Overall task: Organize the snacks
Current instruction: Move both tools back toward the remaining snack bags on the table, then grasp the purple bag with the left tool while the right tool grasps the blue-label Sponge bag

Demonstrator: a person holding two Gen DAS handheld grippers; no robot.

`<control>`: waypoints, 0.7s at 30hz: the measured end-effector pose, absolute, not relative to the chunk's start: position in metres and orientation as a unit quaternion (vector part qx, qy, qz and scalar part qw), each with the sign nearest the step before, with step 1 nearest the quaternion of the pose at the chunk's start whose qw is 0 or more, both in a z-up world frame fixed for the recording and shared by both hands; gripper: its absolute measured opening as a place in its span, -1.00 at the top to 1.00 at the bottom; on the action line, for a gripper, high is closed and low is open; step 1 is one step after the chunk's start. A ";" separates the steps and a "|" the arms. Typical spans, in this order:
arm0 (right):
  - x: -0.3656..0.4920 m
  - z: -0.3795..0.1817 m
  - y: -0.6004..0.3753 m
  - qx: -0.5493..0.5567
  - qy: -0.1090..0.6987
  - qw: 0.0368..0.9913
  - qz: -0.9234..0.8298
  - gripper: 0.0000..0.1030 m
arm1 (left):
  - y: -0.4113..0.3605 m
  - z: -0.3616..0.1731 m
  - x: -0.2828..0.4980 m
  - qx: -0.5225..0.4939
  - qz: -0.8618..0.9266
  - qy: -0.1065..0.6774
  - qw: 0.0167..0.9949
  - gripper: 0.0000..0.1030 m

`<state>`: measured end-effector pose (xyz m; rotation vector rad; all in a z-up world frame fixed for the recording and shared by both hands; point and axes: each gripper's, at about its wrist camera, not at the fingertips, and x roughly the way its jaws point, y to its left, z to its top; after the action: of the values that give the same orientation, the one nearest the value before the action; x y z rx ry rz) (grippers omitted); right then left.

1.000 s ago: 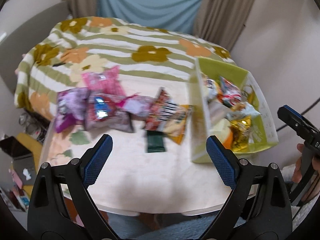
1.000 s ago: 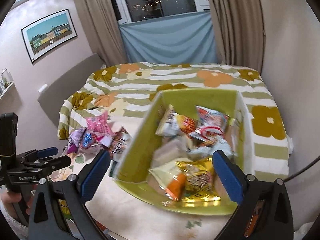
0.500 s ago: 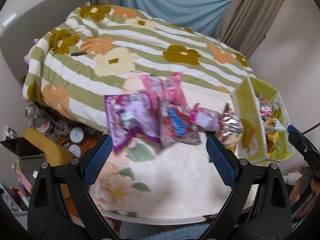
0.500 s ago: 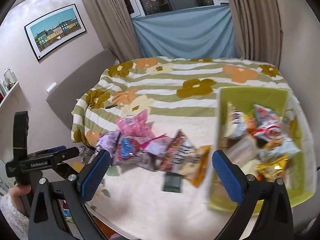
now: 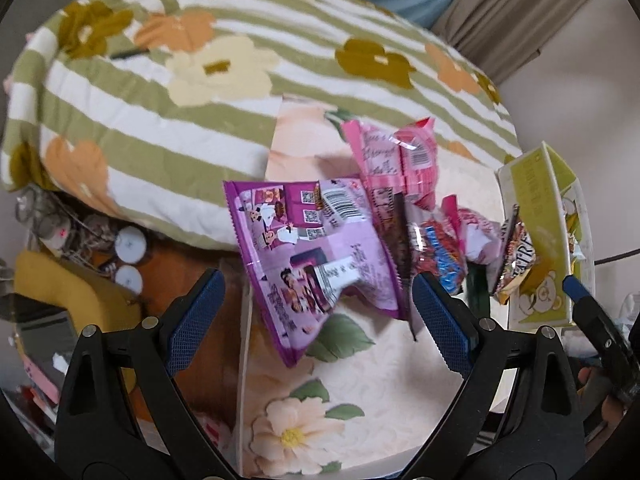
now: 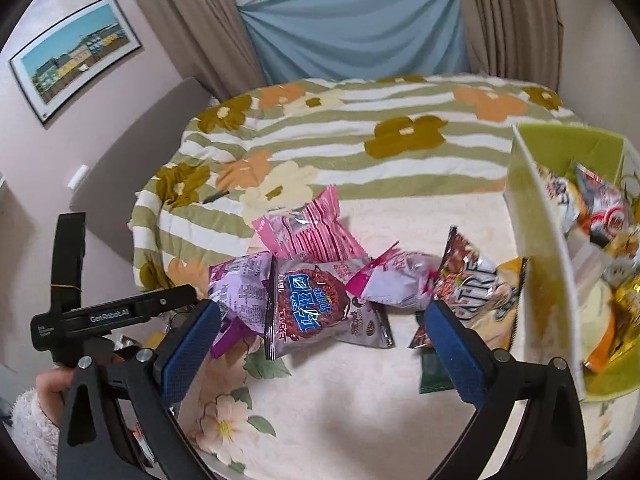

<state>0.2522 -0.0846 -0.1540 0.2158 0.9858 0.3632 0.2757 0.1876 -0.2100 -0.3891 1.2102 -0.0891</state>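
Several snack bags lie in a row on the cream floral table. A purple bag (image 5: 316, 256) is at the left end, with a pink bag (image 5: 394, 160) behind it, a dark red bag (image 6: 316, 304), a pink-and-white bag (image 6: 394, 280) and a brown bag (image 6: 476, 284). A small dark green packet (image 6: 434, 372) lies in front. A green box (image 6: 536, 248) at the right holds several snacks. My left gripper (image 5: 320, 320) is open just above the purple bag. My right gripper (image 6: 324, 348) is open above the table in front of the row.
A bed with a green striped floral cover (image 6: 360, 148) lies behind the table. The table's left edge (image 5: 244, 340) drops to a cluttered floor with a yellow item (image 5: 68, 292). The left gripper's body (image 6: 100, 312) shows at the left of the right wrist view.
Both grippers have swung left, away from the green box and toward the row of bags. The left gripper has come down close over the purple bag. Both stay open.
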 end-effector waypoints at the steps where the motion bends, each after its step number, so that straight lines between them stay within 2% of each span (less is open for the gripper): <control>1: 0.254 -0.158 -0.083 0.109 0.474 0.857 0.170 -0.97 | 0.187 -0.216 0.279 -0.182 -0.046 0.570 0.800 -0.82; 9: 0.271 -0.193 -0.059 0.119 0.502 0.842 0.157 -0.97 | 0.177 -0.253 0.304 -0.164 -0.057 0.602 0.779 -0.82; 16: 0.288 -0.222 -0.048 0.101 0.519 0.833 0.163 -0.97 | 0.168 -0.256 0.318 -0.142 -0.047 0.597 0.788 -0.83; 21: 0.294 -0.243 -0.055 0.129 0.541 0.814 0.167 -0.97 | 0.160 -0.256 0.328 -0.112 -0.042 0.600 0.791 -0.83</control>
<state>0.2937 -0.0545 -0.2429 0.2747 1.1540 0.3563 0.3283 0.1596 -0.2556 -0.2415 1.2901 -0.0902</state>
